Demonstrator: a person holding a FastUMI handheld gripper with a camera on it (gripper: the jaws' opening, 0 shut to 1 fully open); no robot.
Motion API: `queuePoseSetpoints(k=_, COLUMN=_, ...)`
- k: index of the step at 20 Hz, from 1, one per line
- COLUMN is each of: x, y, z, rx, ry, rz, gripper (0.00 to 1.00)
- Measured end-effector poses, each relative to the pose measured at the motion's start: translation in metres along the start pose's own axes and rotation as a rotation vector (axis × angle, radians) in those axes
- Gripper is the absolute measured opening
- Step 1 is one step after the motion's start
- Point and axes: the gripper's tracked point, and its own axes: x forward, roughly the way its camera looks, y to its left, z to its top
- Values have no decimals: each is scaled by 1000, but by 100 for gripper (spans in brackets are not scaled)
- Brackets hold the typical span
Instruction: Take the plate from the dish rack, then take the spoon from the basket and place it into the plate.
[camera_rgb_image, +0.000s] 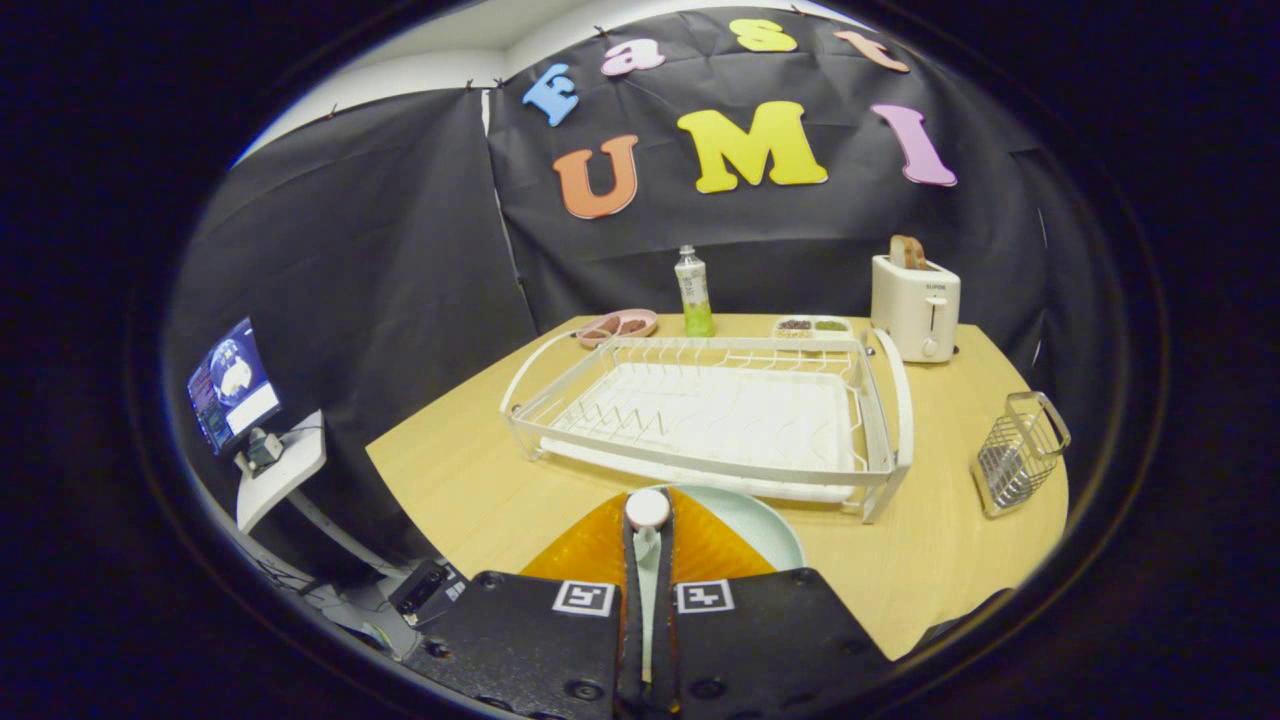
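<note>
Pale-green plate (755, 520) lies on the table before the empty dish rack (700, 410), and the gripper (648, 530), pinching the spoon (647, 508) upright over its rim, could drop it off-plate.

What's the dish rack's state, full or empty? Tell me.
Empty. The dish rack shows bare wires and tray; the plate lies on the table, and the gripper holds the spoon.

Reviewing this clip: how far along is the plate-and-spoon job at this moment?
Done: the dish rack looks empty and the plate lies on the table before it. In hand: the tongs grip the spoon over the plate. Left: setting it down. The basket looks empty.
</note>
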Motion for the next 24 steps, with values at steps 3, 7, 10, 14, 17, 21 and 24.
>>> queuePoseSetpoints(k=3, x=5, y=0, z=-2, rx=37, ry=2, rz=10, gripper=10)
queuePoseSetpoints(k=7, x=5, y=14, z=-5, rx=55, ry=37, rz=73, gripper=10)
queuePoseSetpoints(k=10, x=7, y=11, z=-6, rx=31, ry=40, rz=58, gripper=16)
queuePoseSetpoints(k=14, x=9, y=4, z=-7, rx=14, ry=30, rz=18, gripper=37)
queuePoseSetpoints(k=17, x=10, y=0, z=-6, rx=6, ry=4, rz=4, gripper=65)
queuePoseSetpoints(k=21, x=-1, y=-17, z=11, rx=-23, ry=-99, rz=-80, gripper=83)
queuePoseSetpoints(k=24, x=-16, y=-31, z=29, rx=-18, ry=-201, rz=-153, gripper=92)
